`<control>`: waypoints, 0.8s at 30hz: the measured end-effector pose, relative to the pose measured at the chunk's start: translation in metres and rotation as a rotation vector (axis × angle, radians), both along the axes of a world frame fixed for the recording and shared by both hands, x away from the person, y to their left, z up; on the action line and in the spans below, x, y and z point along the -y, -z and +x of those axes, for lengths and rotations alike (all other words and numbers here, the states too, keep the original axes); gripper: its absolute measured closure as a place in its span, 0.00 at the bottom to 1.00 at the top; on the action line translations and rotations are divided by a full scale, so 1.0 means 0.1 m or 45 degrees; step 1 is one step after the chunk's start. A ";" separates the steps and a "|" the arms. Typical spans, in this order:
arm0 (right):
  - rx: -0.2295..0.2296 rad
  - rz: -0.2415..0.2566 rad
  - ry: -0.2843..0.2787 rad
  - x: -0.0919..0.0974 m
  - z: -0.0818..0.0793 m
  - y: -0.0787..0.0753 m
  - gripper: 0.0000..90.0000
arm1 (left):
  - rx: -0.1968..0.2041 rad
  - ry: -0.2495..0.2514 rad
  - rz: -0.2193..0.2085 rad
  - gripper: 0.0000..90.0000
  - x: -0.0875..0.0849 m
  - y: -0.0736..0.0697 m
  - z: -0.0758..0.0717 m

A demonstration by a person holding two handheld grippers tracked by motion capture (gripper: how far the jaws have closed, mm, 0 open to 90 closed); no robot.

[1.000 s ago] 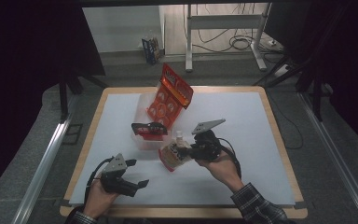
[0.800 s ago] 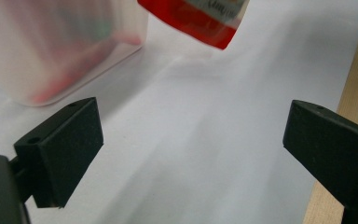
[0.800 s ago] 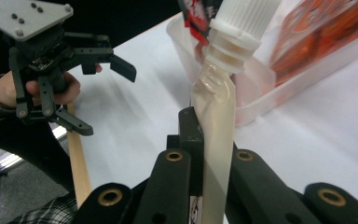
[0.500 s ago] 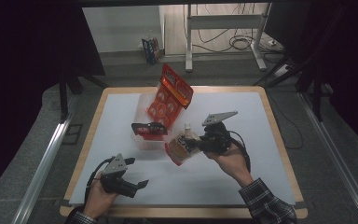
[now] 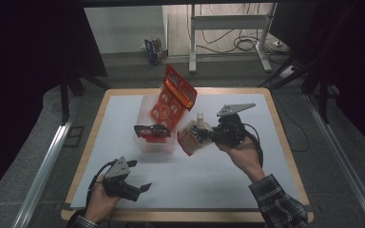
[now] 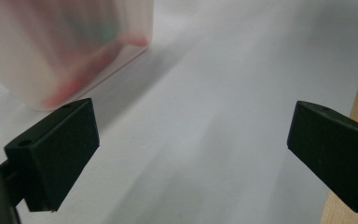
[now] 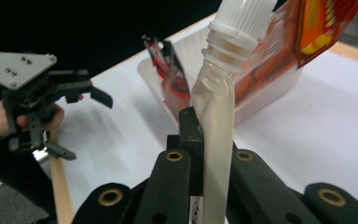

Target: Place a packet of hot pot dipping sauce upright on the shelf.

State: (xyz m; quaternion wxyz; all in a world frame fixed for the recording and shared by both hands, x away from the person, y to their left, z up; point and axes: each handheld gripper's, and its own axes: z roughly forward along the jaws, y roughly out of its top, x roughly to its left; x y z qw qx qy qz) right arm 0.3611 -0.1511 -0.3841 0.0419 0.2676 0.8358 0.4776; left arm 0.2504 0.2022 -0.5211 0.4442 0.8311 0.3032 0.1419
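In the clear bin (image 5: 145, 142), red packets (image 5: 173, 97).

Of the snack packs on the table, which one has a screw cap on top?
The pouch clamped in the right claw has a white screw cap. The tall orange pack and the small dark pack in the clear tub have none.

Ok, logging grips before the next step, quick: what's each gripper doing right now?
Left gripper: open, nothing between its jaws.
Right gripper: shut on the spouted pouch, held above the table.
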 end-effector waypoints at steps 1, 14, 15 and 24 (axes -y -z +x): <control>0.014 -0.001 0.004 0.00 0.03 -0.01 0.98 | 0.000 -0.001 0.002 0.02 0.00 0.00 0.00; 0.059 0.053 -0.008 -0.17 0.37 -0.08 0.98 | -0.008 0.009 0.028 0.02 0.01 0.01 0.00; 0.063 0.053 -0.014 -0.20 0.40 -0.08 0.98 | -0.009 0.010 0.029 0.02 0.01 0.01 0.00; 0.095 0.087 -0.097 -0.48 0.58 -0.04 0.98 | -0.010 0.025 0.040 0.02 0.02 0.01 0.00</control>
